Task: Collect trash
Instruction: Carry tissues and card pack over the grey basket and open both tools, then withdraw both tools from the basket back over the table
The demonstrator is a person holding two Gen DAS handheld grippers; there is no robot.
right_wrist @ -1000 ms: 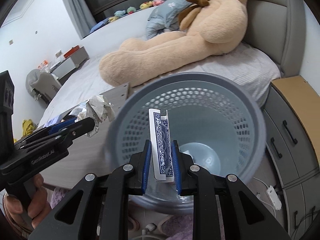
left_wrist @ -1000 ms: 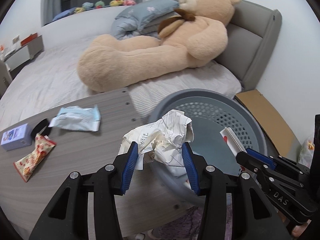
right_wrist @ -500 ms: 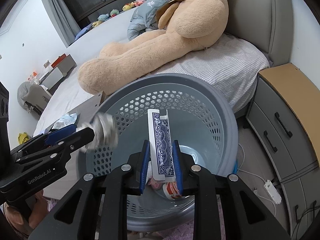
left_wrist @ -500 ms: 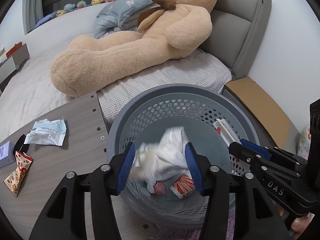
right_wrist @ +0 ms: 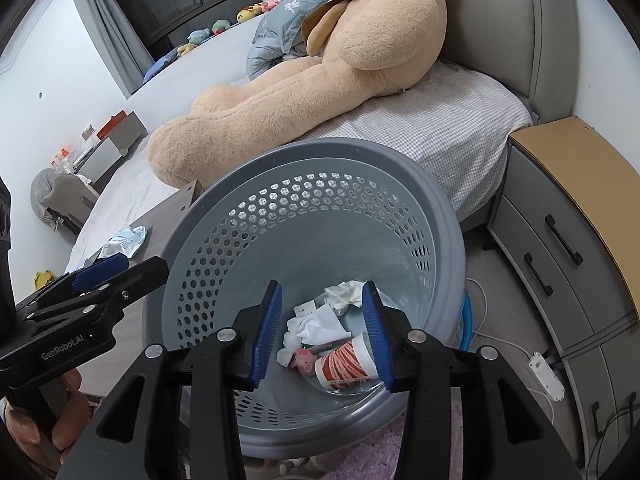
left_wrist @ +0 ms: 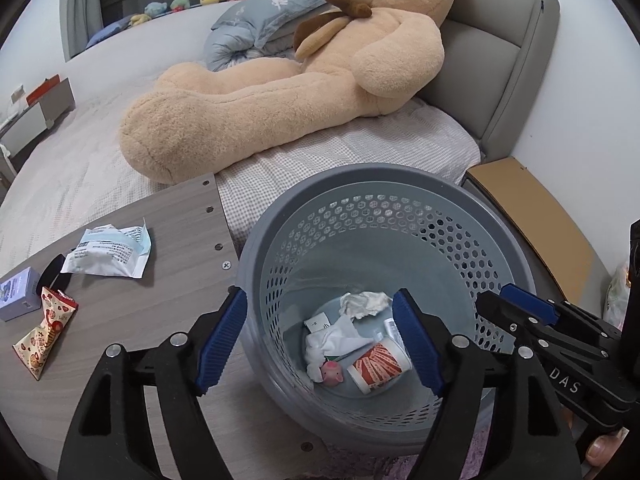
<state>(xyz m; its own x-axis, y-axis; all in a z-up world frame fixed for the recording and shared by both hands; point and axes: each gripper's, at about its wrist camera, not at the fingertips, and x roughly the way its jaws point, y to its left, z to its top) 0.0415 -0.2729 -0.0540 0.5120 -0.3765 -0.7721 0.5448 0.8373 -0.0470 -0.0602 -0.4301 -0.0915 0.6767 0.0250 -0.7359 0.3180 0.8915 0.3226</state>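
Left on the worktop (left_wrist: 132,320), near its left edge: small purple-blue box (left_wrist: 18,300), red snack wrapper (left_wrist: 44,338), and a torn white-blue packet (left_wrist: 110,254) further in toward the far edge, none collected yet. Left hand-held gripper (left_wrist: 320,340) now has its jaws spread wide and empty over the grey perforated trash basket (left_wrist: 384,184), just off the worktop's right edge; half a second ago it was clamped on the crumpled paper ball (left_wrist: 364,304), which now lies at the basket bottom beside white tissue (left_wrist: 334,340) and a red-striped paper cup (left_wrist: 378,366). Right hand-held gripper (right_wrist: 320,334) is also apart and empty; the blue-backed playing-card box it gripped is gone, presumably dropped in, though I can't pick it out. Both drops look done; three items remain on the worktop, so the next reach likely goes back left.
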